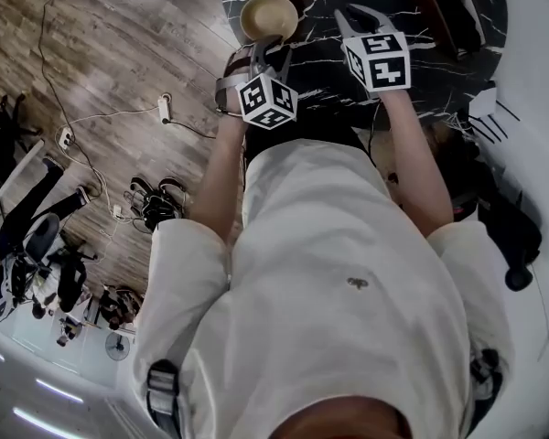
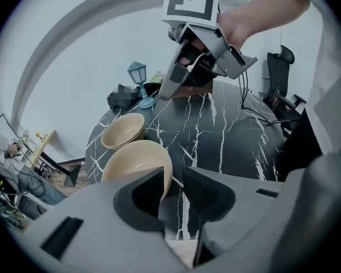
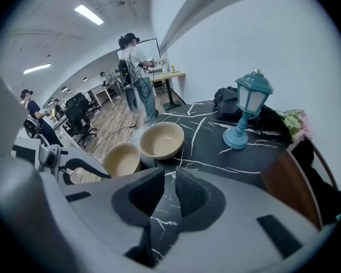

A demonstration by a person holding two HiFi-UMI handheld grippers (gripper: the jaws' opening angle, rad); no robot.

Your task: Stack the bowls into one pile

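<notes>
My left hand-held gripper (image 2: 173, 180) is wide open. The right rim of the near bowl (image 2: 137, 162) is just inside the gap, and the pads do not press it yet. I think I should push deeper over the rim before closing, then carry it into the far bowl (image 2: 124, 131), just behind on the desk (image 2: 233, 135). My right hand-held gripper (image 3: 169, 187) has a narrow gap with nothing in it. Only the left gripper view shows the rim between the jaws; the head view does not.

free: tabletop (image 3: 216, 152) beside bowls (image 3: 162, 139) | blocked: lamp (image 3: 247, 110), dark bag (image 3: 227, 102) (far edge)
</notes>
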